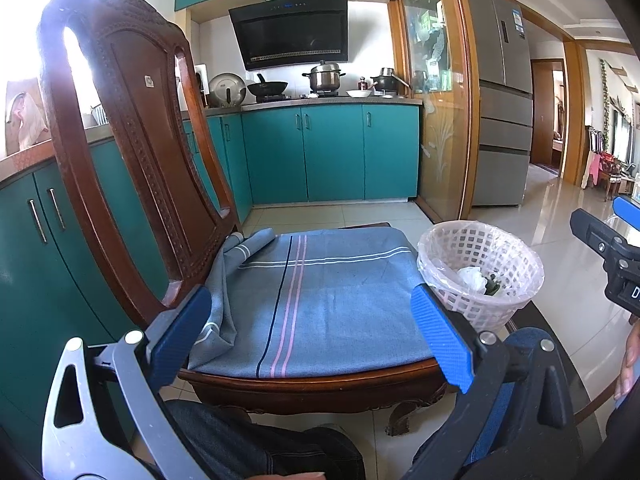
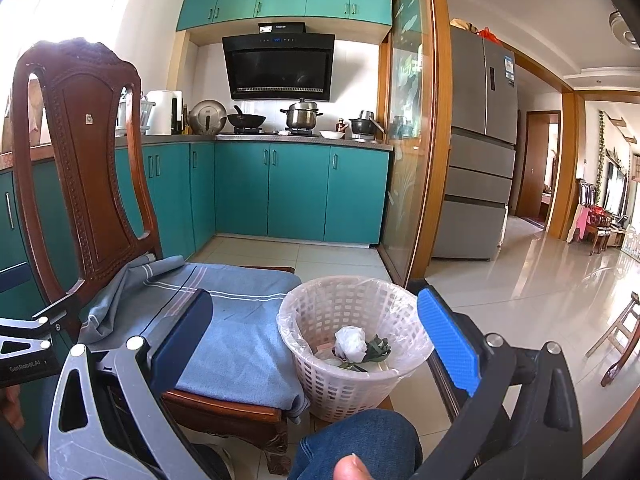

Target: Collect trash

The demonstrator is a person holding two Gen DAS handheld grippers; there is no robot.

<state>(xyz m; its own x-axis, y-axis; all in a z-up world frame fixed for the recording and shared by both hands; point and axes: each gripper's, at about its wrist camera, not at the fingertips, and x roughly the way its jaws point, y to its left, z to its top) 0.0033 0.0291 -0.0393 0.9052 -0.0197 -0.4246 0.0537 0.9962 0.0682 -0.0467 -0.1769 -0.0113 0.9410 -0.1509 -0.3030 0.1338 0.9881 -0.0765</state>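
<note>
A white lattice trash basket (image 2: 352, 340) with a clear liner stands on the floor right of a wooden chair (image 2: 86, 160). Inside it lie crumpled white paper (image 2: 351, 343) and dark green scraps (image 2: 378, 347). The basket also shows in the left wrist view (image 1: 480, 272), with the paper (image 1: 472, 276) inside. My left gripper (image 1: 312, 340) is open and empty above the chair's blue-grey seat cloth (image 1: 320, 292). My right gripper (image 2: 316, 340) is open and empty, with the basket between its fingers in view. The right gripper's body shows at the left view's right edge (image 1: 612, 256).
Teal kitchen cabinets (image 2: 296, 192) and a stove with pots (image 2: 302, 118) stand behind the chair. A glass partition (image 2: 408, 128) and a grey fridge (image 2: 480, 140) are to the right. Glossy tiled floor (image 2: 540, 300) runs toward the living room. The person's jeans-clad knee (image 2: 360, 440) is below.
</note>
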